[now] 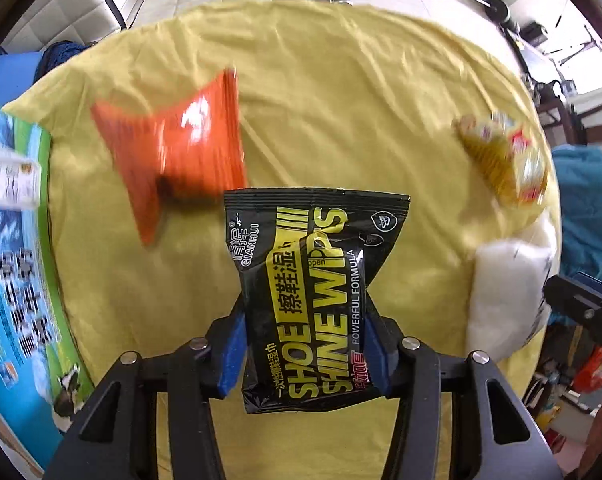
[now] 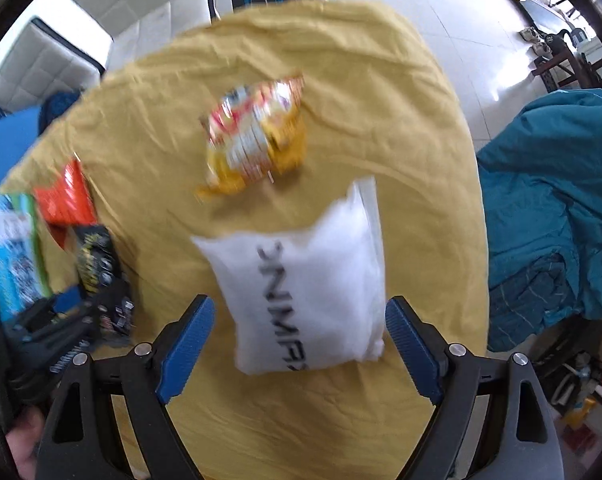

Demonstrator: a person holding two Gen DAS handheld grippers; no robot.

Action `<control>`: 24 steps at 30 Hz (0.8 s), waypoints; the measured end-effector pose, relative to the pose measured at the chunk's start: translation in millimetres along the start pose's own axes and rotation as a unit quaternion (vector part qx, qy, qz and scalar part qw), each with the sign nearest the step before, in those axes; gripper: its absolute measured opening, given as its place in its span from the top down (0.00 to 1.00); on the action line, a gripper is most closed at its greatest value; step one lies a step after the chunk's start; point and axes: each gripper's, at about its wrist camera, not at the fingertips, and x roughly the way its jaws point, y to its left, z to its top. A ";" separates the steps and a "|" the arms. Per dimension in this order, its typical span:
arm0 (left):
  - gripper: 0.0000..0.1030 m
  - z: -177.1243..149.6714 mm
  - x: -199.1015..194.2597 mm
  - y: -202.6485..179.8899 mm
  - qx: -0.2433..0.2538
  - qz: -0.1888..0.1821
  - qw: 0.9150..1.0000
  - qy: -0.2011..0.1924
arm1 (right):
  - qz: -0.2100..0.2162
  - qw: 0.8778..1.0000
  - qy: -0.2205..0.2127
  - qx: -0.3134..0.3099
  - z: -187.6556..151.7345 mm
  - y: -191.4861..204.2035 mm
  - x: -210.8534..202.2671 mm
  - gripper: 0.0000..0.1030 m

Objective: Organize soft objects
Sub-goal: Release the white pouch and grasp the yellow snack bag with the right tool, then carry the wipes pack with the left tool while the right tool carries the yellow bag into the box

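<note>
My left gripper (image 1: 304, 312) is shut on a black and yellow shoe shine wipes pack (image 1: 313, 280) and holds it above the yellow cloth (image 1: 341, 92). That pack also shows in the right wrist view (image 2: 97, 264). An orange packet (image 1: 177, 148) lies beyond it to the left. A yellow snack bag (image 1: 505, 160) lies at the right. My right gripper (image 2: 299, 320) is open, its blue pads either side of a white soft pack (image 2: 305, 292) with black letters. The yellow snack bag (image 2: 257, 132) lies beyond that pack.
A blue and green box (image 1: 17, 264) stands at the cloth's left edge. A teal blanket (image 2: 549, 200) is heaped on the right. A white sofa (image 2: 101, 16) and tiled floor lie beyond the table.
</note>
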 end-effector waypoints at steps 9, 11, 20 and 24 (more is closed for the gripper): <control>0.54 9.5 5.7 4.1 -0.012 0.001 1.000 0.004 | 0.002 1.000 0.009 0.008 100.9 16.6 33.9 0.13; 0.54 11.1 11.6 10.2 -0.008 0.004 1.000 0.010 | -0.003 1.000 0.023 0.003 117.9 20.5 46.9 0.15; 0.54 0.3 7.6 2.8 0.005 0.015 1.000 0.012 | -0.005 0.999 0.044 0.009 125.9 24.3 59.1 0.48; 0.54 -6.5 1.2 3.1 0.005 0.010 1.000 0.002 | -0.014 0.999 0.039 0.007 109.8 18.8 52.9 0.51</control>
